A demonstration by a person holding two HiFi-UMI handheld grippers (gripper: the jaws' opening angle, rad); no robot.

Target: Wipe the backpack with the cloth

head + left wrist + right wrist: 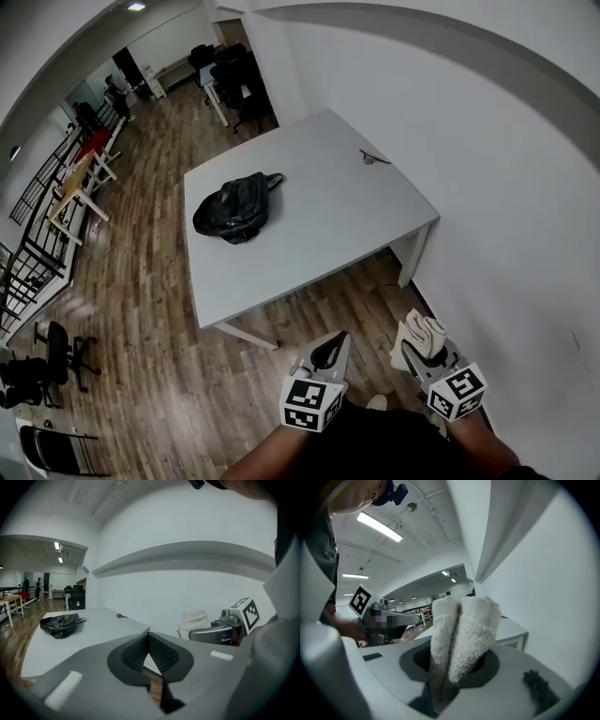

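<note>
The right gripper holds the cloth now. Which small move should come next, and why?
Probably step forward and bring the right gripper with the cloth toward the backpack. The cloth is clamped between its jaws, but it hangs over the floor, well apart from the backpack on the table.

fluffy terry cloth (478,616) between the jaws of the right gripper (457,644); well ahead, glossy leathery backpack (234,211) on a smooth matt table (328,225).

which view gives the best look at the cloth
The right gripper view: the folded white cloth fills its centre, clamped in the right gripper. The head view shows it small; the left gripper view shows it off to one side.
</note>
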